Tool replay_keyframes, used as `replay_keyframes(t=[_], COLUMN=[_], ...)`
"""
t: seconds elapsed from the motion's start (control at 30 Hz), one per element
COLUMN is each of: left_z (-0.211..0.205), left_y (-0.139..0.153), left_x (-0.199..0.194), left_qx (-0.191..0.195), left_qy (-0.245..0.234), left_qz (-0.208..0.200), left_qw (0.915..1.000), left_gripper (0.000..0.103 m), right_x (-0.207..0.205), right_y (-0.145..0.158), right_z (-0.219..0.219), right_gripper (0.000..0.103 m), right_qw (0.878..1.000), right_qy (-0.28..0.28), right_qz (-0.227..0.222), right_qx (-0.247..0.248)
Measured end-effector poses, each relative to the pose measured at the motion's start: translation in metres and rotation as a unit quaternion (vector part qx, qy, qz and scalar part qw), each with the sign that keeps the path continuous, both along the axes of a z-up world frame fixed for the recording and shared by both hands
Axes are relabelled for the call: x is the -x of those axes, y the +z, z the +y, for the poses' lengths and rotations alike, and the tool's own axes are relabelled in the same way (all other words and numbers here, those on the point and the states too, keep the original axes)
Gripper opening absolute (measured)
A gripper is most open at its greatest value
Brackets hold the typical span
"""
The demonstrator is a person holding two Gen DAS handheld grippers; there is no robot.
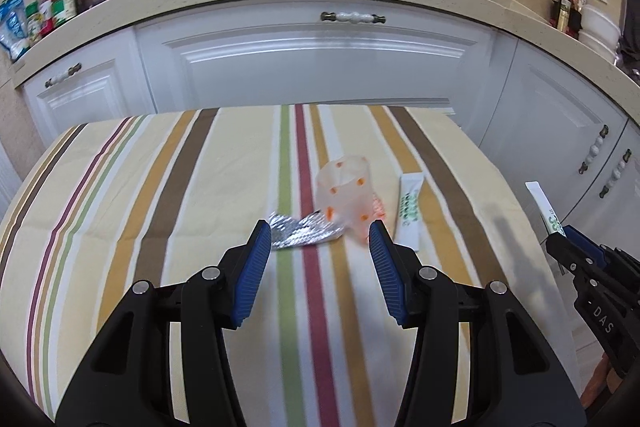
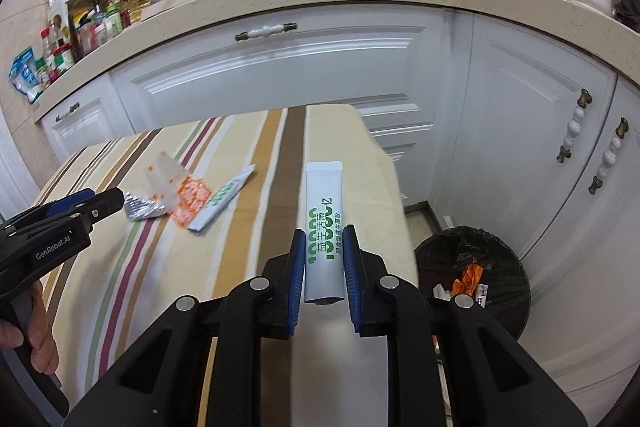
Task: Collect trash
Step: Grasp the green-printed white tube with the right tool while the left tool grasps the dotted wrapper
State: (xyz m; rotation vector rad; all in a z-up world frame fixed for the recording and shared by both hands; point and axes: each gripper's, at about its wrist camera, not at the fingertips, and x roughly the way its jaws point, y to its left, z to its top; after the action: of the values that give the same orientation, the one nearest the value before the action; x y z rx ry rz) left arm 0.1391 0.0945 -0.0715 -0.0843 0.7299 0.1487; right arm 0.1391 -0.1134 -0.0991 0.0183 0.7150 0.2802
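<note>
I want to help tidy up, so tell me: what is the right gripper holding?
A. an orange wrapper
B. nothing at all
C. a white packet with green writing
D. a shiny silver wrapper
C: the right gripper is shut on a white packet with green writing, held over the table edge near the bin, while the silver wrapper and orange wrapper lie on the table.

**Striped table, 4 bits of litter on it**

Table (image 1: 120,187) w/ striped cloth fills lower half of left-wrist view. Mid-frame on it: crumpled foil wrapper (image 1: 302,233), clear plastic bag w/ orange dots (image 1: 344,191) touching it, orange packet (image 1: 376,213) just behind bag, white-green sachet (image 1: 410,213) beside, to the right. Right-wrist view: same cluster at left-centre; floor lower right carries black-lined bin (image 2: 472,267).
</note>
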Motion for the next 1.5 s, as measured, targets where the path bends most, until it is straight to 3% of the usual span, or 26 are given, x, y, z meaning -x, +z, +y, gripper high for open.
replay_keyframes(t=[0.43, 0.9, 1.1, 1.5], left_z=[-0.015, -0.011, -0.003, 0.002], left_y=[-0.017, -0.023, -0.020, -0.031], left_x=[-0.048, -0.056, -0.055, -0.072], left_qx=[-0.003, 0.011, 0.013, 0.033], left_qy=[0.011, 0.024, 0.046, 0.048], left_qz=[0.029, 0.030, 0.026, 0.042], left_qw=[0.9995, 0.9992, 0.9985, 0.9974], left_gripper=[0.050, 0.050, 0.060, 0.064], right_x=[-0.036, -0.055, -0.057, -0.059], right_y=[-0.003, -0.007, -0.008, -0.009], right_z=[-0.026, -0.021, -0.022, -0.020], right_gripper=[0.020, 0.020, 0.020, 0.020], right_qw=[1.000, 0.999, 0.999, 0.999], right_qy=[-0.006, 0.011, 0.015, 0.018], right_qz=[-0.011, -0.013, -0.012, -0.010], right_qx=[-0.026, -0.034, -0.037, -0.039])
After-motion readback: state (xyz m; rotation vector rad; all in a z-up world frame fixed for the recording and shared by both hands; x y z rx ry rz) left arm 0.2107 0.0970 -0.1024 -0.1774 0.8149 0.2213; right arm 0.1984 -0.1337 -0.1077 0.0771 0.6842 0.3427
